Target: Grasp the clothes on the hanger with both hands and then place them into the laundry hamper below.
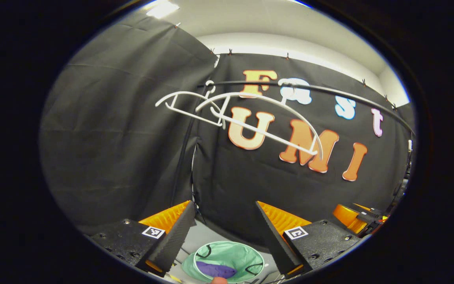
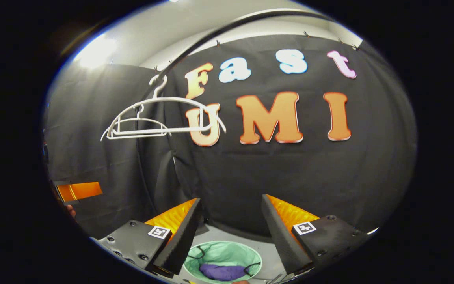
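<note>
Left gripper view: my left gripper (image 1: 225, 232) has its fingers spread wide with nothing between them. Below the gap sits the hamper (image 1: 246, 254), a pale green round tub on a light grey floor (image 1: 205, 236). The clothes (image 1: 216, 270), a purple bundle, lie inside the hamper toward its near side. Two black loop handles show on the hamper's rim. High above the hamper, two white hangers (image 1: 250, 118) hang bare from a dark rail (image 1: 329, 91) that runs across the black cloth wall (image 1: 124, 130). Above the rail I see a white ceiling with a bright light near the corner. To the right of the hamper, at the edge, I see part of my other gripper.

In the right gripper view, my right gripper (image 2: 231, 228) also stands open and empty, straddling the same hamper (image 2: 227, 252) with the clothes (image 2: 222, 272) inside. The hangers (image 2: 152, 118) hang up and to the left of the hamper, on the rail (image 2: 211, 35). The wall (image 2: 329, 177) rises behind the hamper; the floor (image 2: 231, 234) is bare grey around it.
</note>
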Demonstrator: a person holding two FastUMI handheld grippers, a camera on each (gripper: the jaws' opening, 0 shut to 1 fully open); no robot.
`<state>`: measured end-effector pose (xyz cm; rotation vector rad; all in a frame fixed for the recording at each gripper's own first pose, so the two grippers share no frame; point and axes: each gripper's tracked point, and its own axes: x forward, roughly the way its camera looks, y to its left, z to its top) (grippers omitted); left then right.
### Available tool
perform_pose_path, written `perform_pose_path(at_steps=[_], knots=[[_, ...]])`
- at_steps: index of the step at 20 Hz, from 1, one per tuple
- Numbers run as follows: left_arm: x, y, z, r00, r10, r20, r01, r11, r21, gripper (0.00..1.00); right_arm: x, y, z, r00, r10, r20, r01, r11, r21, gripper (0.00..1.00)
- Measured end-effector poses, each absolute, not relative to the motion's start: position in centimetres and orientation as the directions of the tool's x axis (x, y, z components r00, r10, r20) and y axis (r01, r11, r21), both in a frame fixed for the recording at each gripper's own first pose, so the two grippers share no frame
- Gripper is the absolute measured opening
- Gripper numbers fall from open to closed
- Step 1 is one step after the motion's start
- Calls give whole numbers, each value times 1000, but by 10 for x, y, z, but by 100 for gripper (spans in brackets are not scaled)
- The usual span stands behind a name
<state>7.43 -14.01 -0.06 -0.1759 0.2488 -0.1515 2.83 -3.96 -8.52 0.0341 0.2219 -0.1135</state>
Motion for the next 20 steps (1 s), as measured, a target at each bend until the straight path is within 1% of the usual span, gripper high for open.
perform_pose_path(at_steps=[3,4,6,7,8,9,11,12,14,17,20], knots=[[68,-135,23,975,-133,-177,107,983,-148,99,37,-31,-53,982,-96,-160,104,994,44,89],[64,-131,34,980,-116,-159,97,988,-122,99,41,-33,-42,986,-103,-133,109,993,37,89],[65,-125,46,988,-98,-119,87,992,-88,91,34,-33,-18,992,-97,-78,100,994,35,89],[65,-122,54,992,-87,-91,80,993,-82,91,30,-32,-8,994,-95,-49,97,994,45,89],[66,-120,59,995,-78,-69,72,995,-75,91,28,-33,1,995,-97,-27,99,994,56,97],[64,-120,65,996,-75,-53,72,995,-63,91,27,-33,6,995,-102,-9,102,993,53,95],[61,-120,73,997,-73,-27,72,997,-36,91,26,-36,4,994,-108,-8,108,994,32,91],[61,-123,76,997,-78,-15,77,997,-22,91,25,-35,3,994,-105,-11,106,994,28,98],[59,-127,81,996,-89,1,89,996,-8,91,26,-33,3,995,-98,-16,98,995,28,98],[59,-134,85,995,-103,15,104,994,-26,91,27,-32,2,996,-92,-21,93,995,35,98],[59,-132,82,995,-105,1,105,994,-44,92,27,-29,2,996,-83,-22,84,996,37,98]])
